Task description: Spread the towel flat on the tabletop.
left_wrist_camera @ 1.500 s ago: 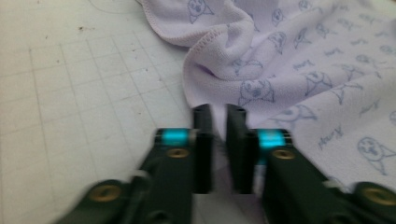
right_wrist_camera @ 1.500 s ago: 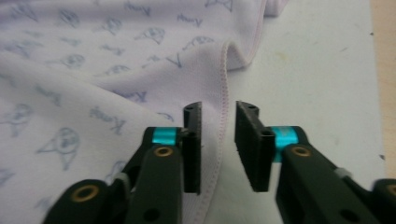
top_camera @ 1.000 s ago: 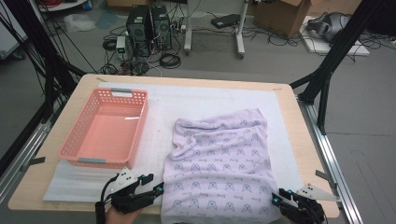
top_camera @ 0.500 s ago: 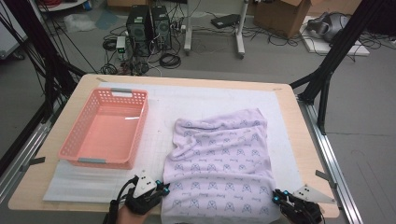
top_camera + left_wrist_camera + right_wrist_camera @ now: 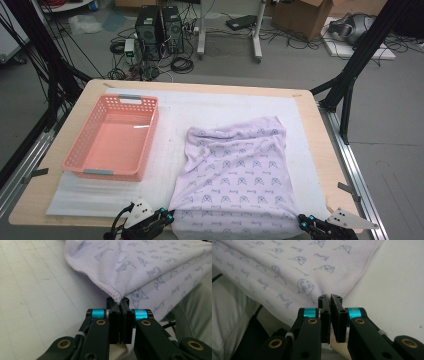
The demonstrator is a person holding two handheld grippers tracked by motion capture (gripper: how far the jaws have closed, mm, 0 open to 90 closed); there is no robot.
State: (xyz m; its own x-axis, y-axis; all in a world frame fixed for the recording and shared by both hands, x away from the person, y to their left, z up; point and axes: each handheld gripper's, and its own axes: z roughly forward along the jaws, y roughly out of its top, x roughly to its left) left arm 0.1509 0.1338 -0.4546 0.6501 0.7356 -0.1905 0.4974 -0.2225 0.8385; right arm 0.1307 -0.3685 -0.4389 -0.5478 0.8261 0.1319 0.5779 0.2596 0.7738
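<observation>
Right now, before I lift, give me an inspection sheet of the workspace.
Surface: wooden table with a white mat.
Job's things: lilac printed towel, rumpled, near edge at the table's front.
Clutter: empty pink basket left of the towel.
Grippers: left gripper shut on the towel's near left corner; right gripper shut on its near right corner.
Cables: tangle on the floor.
Surroundings: computer towers, cardboard box.

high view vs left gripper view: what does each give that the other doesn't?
High view: the pink plastic slotted basket left of the lilac printed cloth, and the right hand-held gripper at the cloth's near right corner.

Left gripper view: the left hand-held gripper shut on the cloth's stitched corner, pinched between its black jaws.

Both: cloth, white padded mat, left hand-held gripper.
</observation>
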